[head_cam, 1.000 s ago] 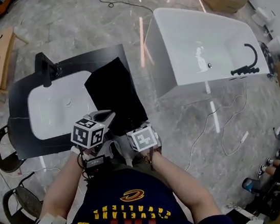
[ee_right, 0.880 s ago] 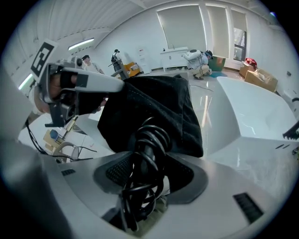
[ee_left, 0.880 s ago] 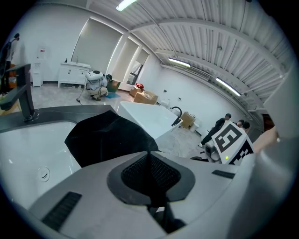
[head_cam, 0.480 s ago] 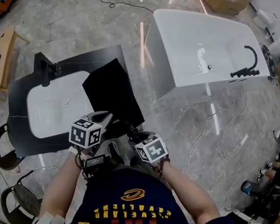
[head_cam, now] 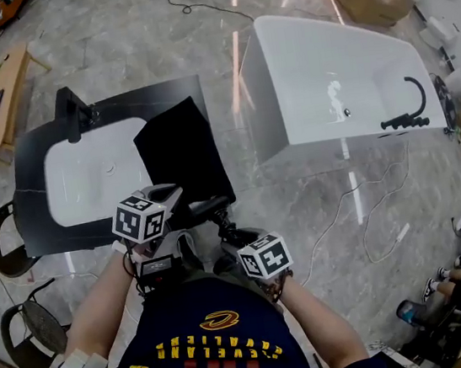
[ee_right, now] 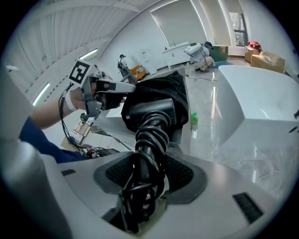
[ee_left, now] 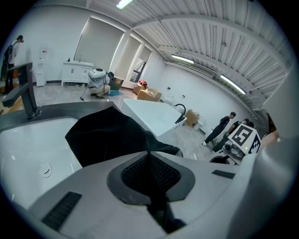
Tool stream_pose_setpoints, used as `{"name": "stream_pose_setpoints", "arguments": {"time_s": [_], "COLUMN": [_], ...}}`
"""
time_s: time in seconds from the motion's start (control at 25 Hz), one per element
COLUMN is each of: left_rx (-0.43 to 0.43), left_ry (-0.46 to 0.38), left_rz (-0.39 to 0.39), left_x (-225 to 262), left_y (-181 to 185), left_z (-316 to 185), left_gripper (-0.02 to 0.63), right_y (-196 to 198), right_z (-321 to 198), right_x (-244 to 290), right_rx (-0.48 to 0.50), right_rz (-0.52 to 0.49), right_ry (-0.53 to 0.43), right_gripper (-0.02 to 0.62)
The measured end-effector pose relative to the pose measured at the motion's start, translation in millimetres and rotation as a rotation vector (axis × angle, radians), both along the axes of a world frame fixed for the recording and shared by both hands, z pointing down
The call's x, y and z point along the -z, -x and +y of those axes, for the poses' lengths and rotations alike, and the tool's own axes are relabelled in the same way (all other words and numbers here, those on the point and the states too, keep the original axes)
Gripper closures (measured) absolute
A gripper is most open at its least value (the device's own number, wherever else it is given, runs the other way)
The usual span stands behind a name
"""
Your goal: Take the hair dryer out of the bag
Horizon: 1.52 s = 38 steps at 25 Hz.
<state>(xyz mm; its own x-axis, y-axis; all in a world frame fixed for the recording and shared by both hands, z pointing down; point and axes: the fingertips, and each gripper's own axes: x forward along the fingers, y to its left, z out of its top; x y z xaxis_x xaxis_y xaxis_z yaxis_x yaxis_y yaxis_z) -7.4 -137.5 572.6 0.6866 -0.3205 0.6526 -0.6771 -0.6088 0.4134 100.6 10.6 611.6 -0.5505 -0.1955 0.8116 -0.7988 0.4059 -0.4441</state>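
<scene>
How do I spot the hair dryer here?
Left of the head view sits a dark-rimmed white basin, a black fabric bag draped over its right end. At the bag's near edge, the right gripper holds the black hair dryer, cord coiled round its handle.

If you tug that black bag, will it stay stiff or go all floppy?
Probably floppy: the black bag lies in soft folds across the sink. It likely weighs little, since the left tongs pinch just a thin edge.
</scene>
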Motion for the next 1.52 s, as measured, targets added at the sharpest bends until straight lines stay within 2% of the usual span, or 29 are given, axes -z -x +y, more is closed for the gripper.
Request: {"name": "stream_pose_setpoints", "arguments": {"time_s": [0.64,0.88,1.08,1.12,1.32,1.44,1.52], "left_rx": [-0.006,-0.035,-0.064,-0.074,-0.173,-0.279,-0.321], "left_ry": [0.038,0.057,0.054,0.051,0.055,0.034,0.012], "left_rz": [-0.013,-0.021,0.005,0.007,-0.029,-0.096,-0.133], "left_x": [-17,-26,-26,-26,-32,-36,-36], "left_y": [-8,-15,-23,-26,-34,-35,-33], "left_z": [7,18,30,32,50,64,70], "left_gripper": [0.588,0.588,0.586,0.578,0.449,0.439,0.439], "right_y": [-34,-36,-28,-26,-8,3,8], "right_z": [32,10,-26,-33,-73,-99,-114], "right_x": [53,65,73,73,70,65,61], "right_rx": [-0.084,-0.162,-0.194,-0.195,-0.199,-0.211,-0.210], "right_rz": [-0.135,-0.176,-0.194,-0.195,-0.192,-0.187,-0.167], "right_ry": [-0.012,-0.043,-0.093,-0.103,-0.131,-0.135,-0.140], "right_gripper": [0.379,0.380,0.380,0.380,0.380,0.380,0.380]}}
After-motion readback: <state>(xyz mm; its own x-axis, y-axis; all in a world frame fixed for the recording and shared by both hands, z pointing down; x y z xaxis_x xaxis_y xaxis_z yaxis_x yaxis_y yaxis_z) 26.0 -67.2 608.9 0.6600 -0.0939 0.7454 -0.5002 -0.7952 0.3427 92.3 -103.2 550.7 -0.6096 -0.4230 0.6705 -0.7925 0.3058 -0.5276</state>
